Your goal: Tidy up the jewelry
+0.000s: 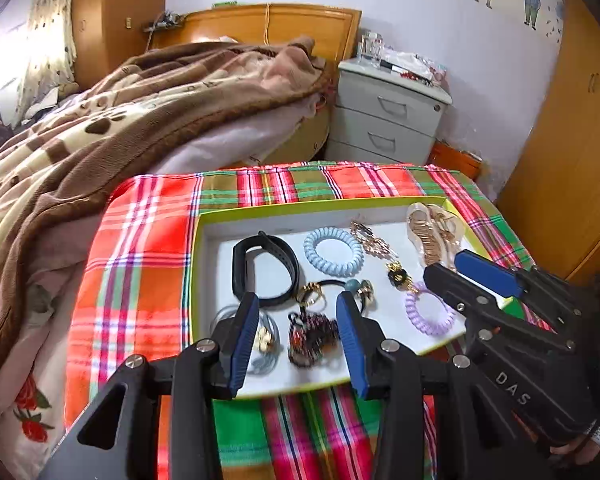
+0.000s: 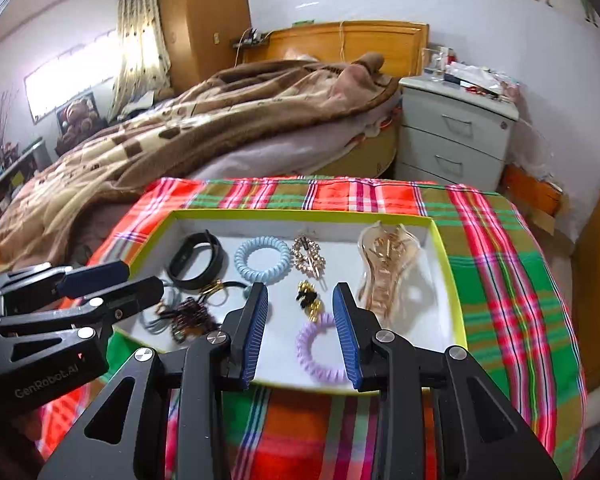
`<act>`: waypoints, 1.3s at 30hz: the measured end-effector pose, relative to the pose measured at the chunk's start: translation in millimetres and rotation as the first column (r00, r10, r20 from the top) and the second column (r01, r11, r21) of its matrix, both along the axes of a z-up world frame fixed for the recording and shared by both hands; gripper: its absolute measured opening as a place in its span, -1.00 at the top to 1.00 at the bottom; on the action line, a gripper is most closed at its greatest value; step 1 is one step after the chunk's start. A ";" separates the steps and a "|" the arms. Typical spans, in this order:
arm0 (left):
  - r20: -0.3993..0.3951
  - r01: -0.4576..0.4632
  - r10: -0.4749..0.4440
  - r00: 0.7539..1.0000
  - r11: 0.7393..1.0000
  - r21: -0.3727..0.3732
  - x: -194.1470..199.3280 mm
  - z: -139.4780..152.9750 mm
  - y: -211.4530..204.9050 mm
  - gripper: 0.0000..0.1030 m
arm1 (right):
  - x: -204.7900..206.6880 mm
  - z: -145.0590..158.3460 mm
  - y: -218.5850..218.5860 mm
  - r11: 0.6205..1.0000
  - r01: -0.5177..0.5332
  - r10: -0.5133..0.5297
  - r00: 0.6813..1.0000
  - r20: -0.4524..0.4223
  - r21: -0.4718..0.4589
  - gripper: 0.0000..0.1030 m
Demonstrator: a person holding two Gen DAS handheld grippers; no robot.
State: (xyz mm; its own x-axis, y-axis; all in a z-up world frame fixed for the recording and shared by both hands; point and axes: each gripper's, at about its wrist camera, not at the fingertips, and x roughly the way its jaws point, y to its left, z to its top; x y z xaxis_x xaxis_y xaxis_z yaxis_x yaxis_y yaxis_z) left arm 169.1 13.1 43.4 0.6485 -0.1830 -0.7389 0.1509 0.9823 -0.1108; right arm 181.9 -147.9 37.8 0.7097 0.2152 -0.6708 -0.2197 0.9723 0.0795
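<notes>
A shallow white tray with a yellow-green rim (image 1: 260, 209) (image 2: 300, 215) lies on the plaid cloth. It holds a black wristband (image 1: 265, 268) (image 2: 196, 258), a blue coil hair tie (image 1: 333, 251) (image 2: 262, 258), a purple coil hair tie (image 1: 429, 309) (image 2: 320, 350), a gold hair clip (image 1: 370, 238) (image 2: 309, 258), a clear claw clip (image 1: 432, 232) (image 2: 388, 268), a dark beaded piece (image 1: 312, 338) (image 2: 190, 314) and small rings. My left gripper (image 1: 296, 300) (image 2: 112, 278) is open above the beaded piece. My right gripper (image 2: 300, 292) (image 1: 448, 266) is open above the purple tie.
The tray sits on a table under a red, green and orange plaid cloth (image 1: 140, 260) (image 2: 500, 280). A bed with brown blankets (image 1: 120, 120) is at the left. A grey drawer nightstand (image 1: 384, 120) (image 2: 452, 136) stands behind. A wooden wardrobe (image 1: 572, 160) is at the right.
</notes>
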 end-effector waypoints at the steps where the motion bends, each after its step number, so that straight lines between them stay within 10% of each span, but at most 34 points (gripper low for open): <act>1: 0.005 -0.005 0.005 1.000 1.000 -0.004 -5.0 1.4 0.3 0.19 | -6.0 1.9 -0.1 1.000 0.000 0.000 1.000 0.008 0.004 0.32; 39: 0.048 -0.114 0.112 0.993 0.992 0.050 -75.0 4.6 1.4 0.19 | -67.1 10.3 0.5 0.999 0.044 -0.045 0.997 0.069 0.010 0.32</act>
State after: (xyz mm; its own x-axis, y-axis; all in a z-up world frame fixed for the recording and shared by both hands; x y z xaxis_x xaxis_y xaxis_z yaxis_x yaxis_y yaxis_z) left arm 94.0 14.5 48.0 0.6954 -0.0685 -0.7154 0.0421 0.9976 -0.0547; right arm 114.8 -147.3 48.2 0.7634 0.1876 -0.6181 -0.1814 0.9807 0.0736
